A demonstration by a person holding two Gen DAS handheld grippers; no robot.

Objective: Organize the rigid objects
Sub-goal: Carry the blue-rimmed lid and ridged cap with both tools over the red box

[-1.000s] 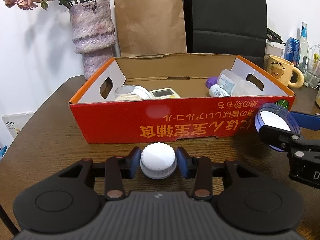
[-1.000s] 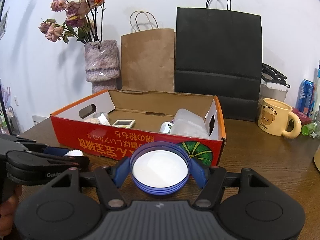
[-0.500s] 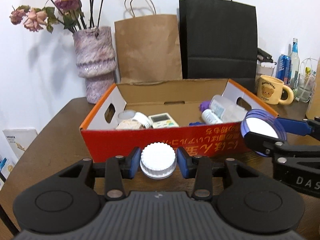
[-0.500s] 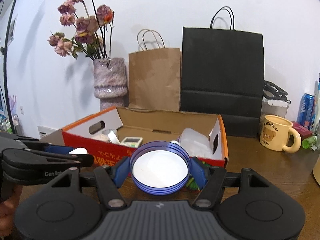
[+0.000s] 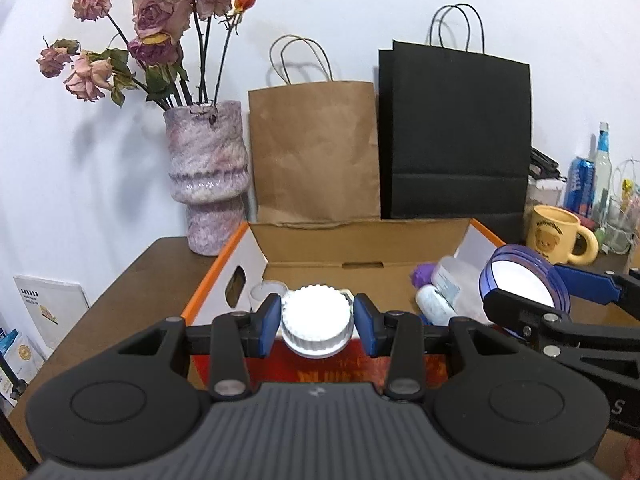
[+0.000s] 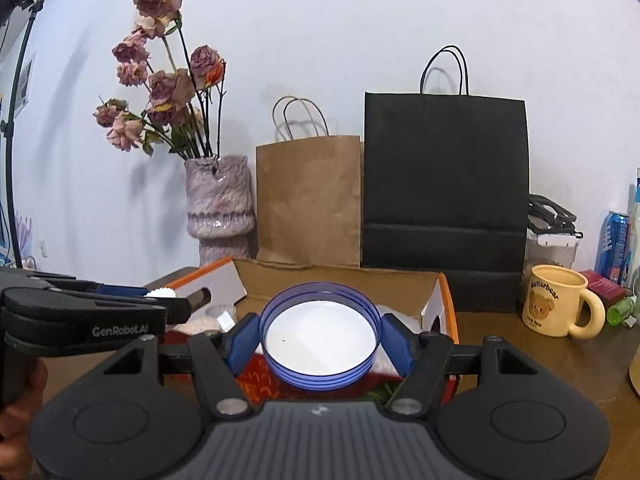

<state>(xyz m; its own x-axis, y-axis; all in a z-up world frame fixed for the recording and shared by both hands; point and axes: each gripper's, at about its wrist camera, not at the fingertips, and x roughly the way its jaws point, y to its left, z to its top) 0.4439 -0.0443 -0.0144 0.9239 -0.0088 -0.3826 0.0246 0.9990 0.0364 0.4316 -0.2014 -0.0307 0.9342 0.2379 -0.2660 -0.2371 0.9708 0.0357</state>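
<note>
My left gripper (image 5: 316, 322) is shut on a white ribbed cap (image 5: 317, 326) and holds it in the air above the near left wall of the red cardboard box (image 5: 400, 236). My right gripper (image 6: 320, 338) is shut on a round blue lid (image 6: 320, 340) with a white inside, held above the box's near wall (image 6: 260, 388). The blue lid also shows at the right in the left wrist view (image 5: 524, 280). The left gripper and its cap (image 6: 162, 293) show at the left in the right wrist view. The box holds plastic bottles (image 5: 436, 300) and a purple thing (image 5: 422, 274).
A vase of dried roses (image 5: 206, 176), a brown paper bag (image 5: 314, 152) and a black paper bag (image 5: 456, 132) stand behind the box. A yellow bear mug (image 6: 558, 306), a blue can (image 6: 614, 242) and bottles stand at the right on the wooden table (image 5: 120, 300).
Both grippers have risen from table height to above the box's near wall, each still holding its lid. The box now appears lower in both views.
</note>
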